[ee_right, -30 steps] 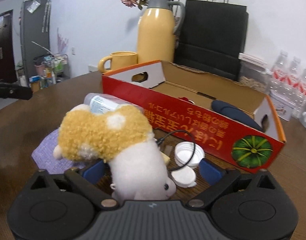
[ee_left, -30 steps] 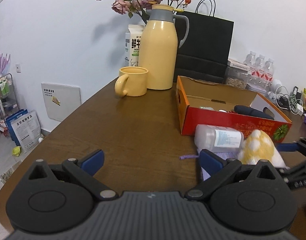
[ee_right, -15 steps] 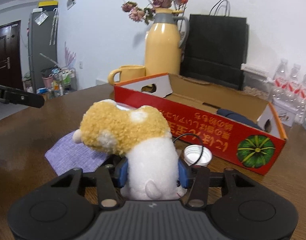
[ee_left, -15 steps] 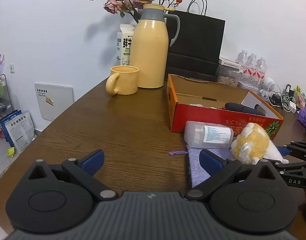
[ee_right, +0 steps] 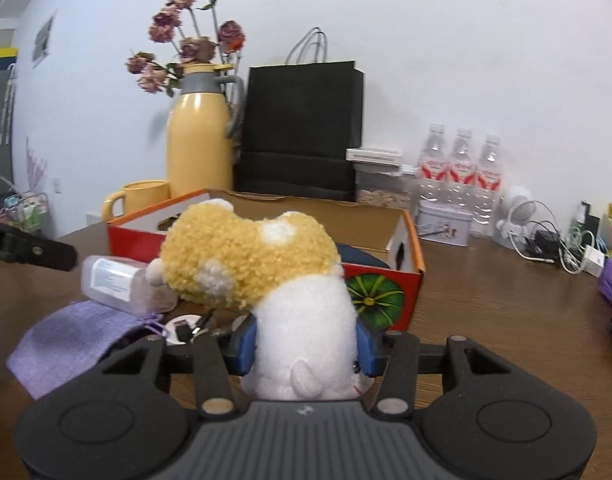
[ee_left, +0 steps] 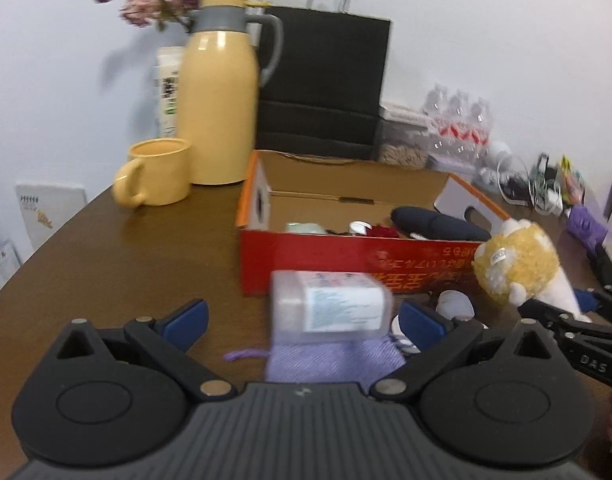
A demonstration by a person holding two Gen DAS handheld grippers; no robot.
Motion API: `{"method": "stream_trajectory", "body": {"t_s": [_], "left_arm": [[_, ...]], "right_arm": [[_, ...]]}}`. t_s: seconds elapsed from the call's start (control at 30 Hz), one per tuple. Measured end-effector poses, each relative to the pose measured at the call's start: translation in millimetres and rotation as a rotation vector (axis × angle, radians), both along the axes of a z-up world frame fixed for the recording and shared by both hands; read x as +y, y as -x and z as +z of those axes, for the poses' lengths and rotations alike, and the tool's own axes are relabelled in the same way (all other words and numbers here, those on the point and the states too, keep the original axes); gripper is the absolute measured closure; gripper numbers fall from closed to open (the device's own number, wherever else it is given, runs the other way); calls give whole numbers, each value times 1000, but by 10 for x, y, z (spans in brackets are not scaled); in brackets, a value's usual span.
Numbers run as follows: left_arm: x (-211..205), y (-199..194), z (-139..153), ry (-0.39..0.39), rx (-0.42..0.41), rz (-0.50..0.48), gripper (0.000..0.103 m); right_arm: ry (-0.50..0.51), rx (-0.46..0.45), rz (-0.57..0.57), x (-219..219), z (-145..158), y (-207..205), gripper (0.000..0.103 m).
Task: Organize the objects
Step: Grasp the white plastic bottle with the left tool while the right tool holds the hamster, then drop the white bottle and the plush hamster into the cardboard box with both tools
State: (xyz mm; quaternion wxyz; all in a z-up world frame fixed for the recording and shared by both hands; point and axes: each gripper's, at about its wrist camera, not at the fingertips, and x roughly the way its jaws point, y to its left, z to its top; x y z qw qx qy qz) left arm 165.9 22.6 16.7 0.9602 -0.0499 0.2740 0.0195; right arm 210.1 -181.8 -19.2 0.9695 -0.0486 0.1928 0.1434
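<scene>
A plush toy (ee_right: 266, 276) with a yellow curly head and white body is held off the table, and my right gripper (ee_right: 305, 344) is shut on its white body, both blue pads pressing in. In the left wrist view the plush toy (ee_left: 514, 264) hangs at the right, in front of the red cardboard box (ee_left: 346, 256). My left gripper (ee_left: 302, 318) is open. A clear plastic bottle (ee_left: 330, 306) lies on its side just ahead of it, resting on a purple pouch (ee_left: 330, 360). White caps (ee_left: 454, 304) lie by the box front.
A yellow thermos (ee_left: 218, 96) and yellow mug (ee_left: 158, 176) stand at the back left, with a black paper bag (ee_left: 326, 88) behind the box. Water bottles (ee_right: 462, 168), a tin (ee_right: 446, 222) and tangled cables (ee_right: 546, 240) crowd the back right. Dark items lie inside the box.
My right gripper has shut on the plush toy and lifted it off the table, swinging right. My left gripper has moved right, so the bottle now lies in front of its open fingers.
</scene>
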Motion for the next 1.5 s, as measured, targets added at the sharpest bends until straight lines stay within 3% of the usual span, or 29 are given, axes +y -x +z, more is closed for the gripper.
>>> {"method": "stream_trajectory", "body": {"t_s": [0.33,0.63,0.67,0.73,1.2,1.5], "left_arm": [[-250,-535,-121,-68,79,20,0],[-215,-764,-324,6,161,75,0],[-204,-760,-338,15,156,80,1],[-188,-749,-354,27,146,87,17],[-200,-405,-233,29,25,61,18],[-144,-137,157,37,-144,19,19]], "right_arm": [[42,1,-22,27,-56,14,56],[49,16,-73,21,-71,-37,56],[48,16,-75,20,-74,-35,56],[50,17,-76,22,-79,-36,56],[50,15,-75,27,-83,-38,56],[53,-58,-53,134,55,8,56]]}}
